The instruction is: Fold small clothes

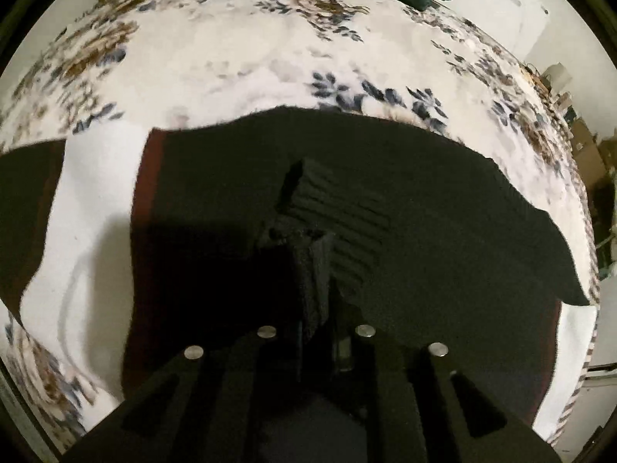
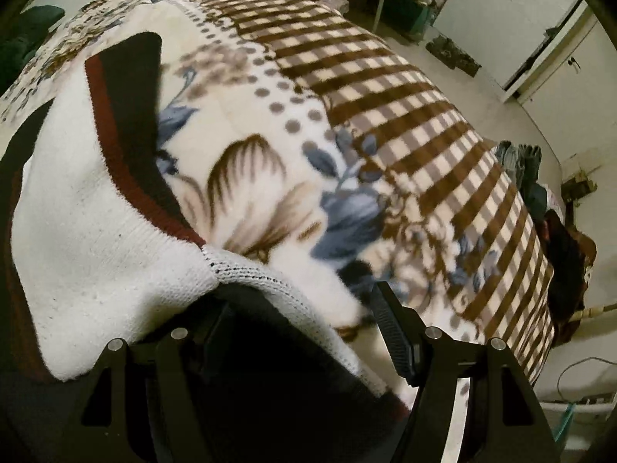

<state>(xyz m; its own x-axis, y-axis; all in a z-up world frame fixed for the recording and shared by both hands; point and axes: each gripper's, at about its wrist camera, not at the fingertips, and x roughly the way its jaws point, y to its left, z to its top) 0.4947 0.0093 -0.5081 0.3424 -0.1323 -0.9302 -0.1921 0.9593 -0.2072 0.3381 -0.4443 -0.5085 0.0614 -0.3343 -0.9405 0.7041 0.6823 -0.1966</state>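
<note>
Knit, soft & floppy: the sweater [image 1: 347, 208] is black w/ white panels and a dark red stripe, lying on the bed over a floral blanket [image 1: 239, 54]. Looks light to medium in weight, w/ no stiffness at all; it'll sag from any hold point and drag along the fleece rather than slide clean. Not fragile, though a loose knit can stretch or snag if yanked.

Left claw [image 1: 314, 266] is pressed together, pinching a bunched ridge of the black fabric near the garment's middle, ribbed folds beside it. Right claw [image 2: 304, 308] is spread: the white hem [image 2: 246, 274] drapes over its left finger, the right finger [image 2: 393, 335] is bare, pads not pressing the cloth, so no grip there as far as I can tell.

Best holds, imo: edges & corners, e.g. hem corners or shoulder seams, taken through both layers. A mid-panel pinch only tents the cloth. Two claws well apart along one edge should keep the fold line straight.
</note>
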